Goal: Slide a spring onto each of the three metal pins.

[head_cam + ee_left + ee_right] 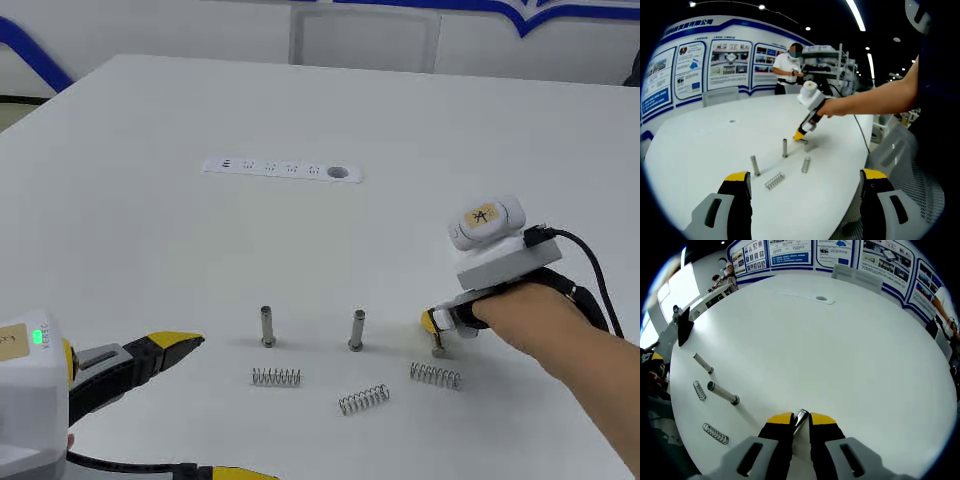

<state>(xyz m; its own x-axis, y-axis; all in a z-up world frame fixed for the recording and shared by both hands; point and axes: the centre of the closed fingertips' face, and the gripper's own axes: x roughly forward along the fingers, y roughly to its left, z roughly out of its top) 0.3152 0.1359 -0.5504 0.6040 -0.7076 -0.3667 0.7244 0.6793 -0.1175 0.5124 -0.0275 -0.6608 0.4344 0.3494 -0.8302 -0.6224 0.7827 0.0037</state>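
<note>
Nearest, at lower left of the head view, the L gripper [222, 408] is held w/ jaws spread wide, nothing btwn them. Just beyond, three springs are laid flat in a loose row: left spring [276, 377], mid spring [363, 399], right spring [436, 376]. None is threaded yet. Behind them three pins are stood upright: left pin [267, 327], mid pin [357, 330], right pin [438, 347]. The right pin's top is pinched by the R gripper [801, 421], jaws pressed together on it, as seen in the right gripper view. Key relation: the left spring is found near and to the right of the L gripper's tips, long axis across the frame, i.e. horiz. Each pin's axis is vert., so a spring would probably have to be tipped on end before being slid down. The L gripper is judged the free and nearer one for that pick-up. Farthest, a power strip [280, 168] is set at upper centre of the table [450, 150].
</note>
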